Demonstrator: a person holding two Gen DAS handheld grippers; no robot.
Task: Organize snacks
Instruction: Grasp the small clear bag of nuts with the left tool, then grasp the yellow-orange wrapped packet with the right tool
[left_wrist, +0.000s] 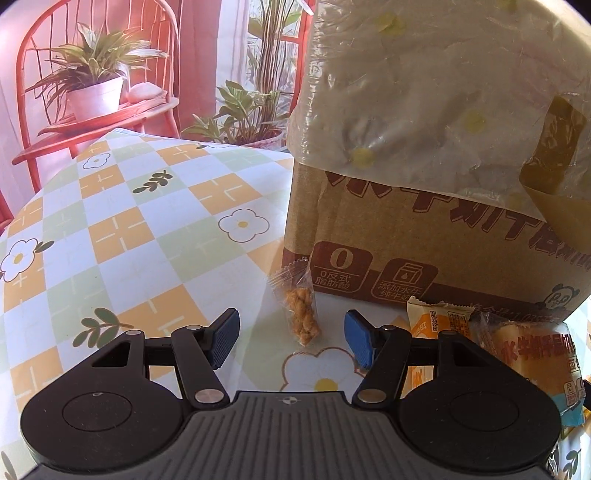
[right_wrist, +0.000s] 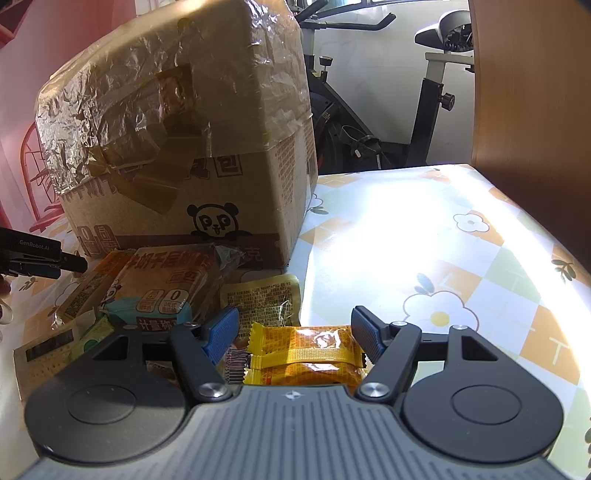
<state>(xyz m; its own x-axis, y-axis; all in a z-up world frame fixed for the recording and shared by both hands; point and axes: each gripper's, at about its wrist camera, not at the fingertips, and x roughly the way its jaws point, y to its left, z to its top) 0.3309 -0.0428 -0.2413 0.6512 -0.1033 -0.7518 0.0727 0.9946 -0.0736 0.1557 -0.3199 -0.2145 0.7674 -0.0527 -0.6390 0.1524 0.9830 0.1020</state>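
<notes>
A small clear packet of brown twisted snack (left_wrist: 300, 309) lies on the flowered tablecloth just ahead of my open, empty left gripper (left_wrist: 291, 334), in front of a tape-wrapped cardboard box (left_wrist: 424, 236). Bread packets (left_wrist: 532, 354) lie to its right. In the right wrist view, my right gripper (right_wrist: 295, 332) is open with a yellow snack packet (right_wrist: 306, 354) lying between its fingers on the table. Beyond it lie a gold packet (right_wrist: 262, 299) and a blue-and-white bread packet (right_wrist: 159, 291) in front of the same box (right_wrist: 184, 155). The left gripper's tip (right_wrist: 70, 263) shows at far left.
The tablecloth (left_wrist: 129, 229) stretches left of the box and right of the pile (right_wrist: 443, 240). A red plant stand with potted plants (left_wrist: 96, 88) stands behind the table. An exercise bike (right_wrist: 369, 110) and a wooden panel (right_wrist: 535, 92) are beyond the far edge.
</notes>
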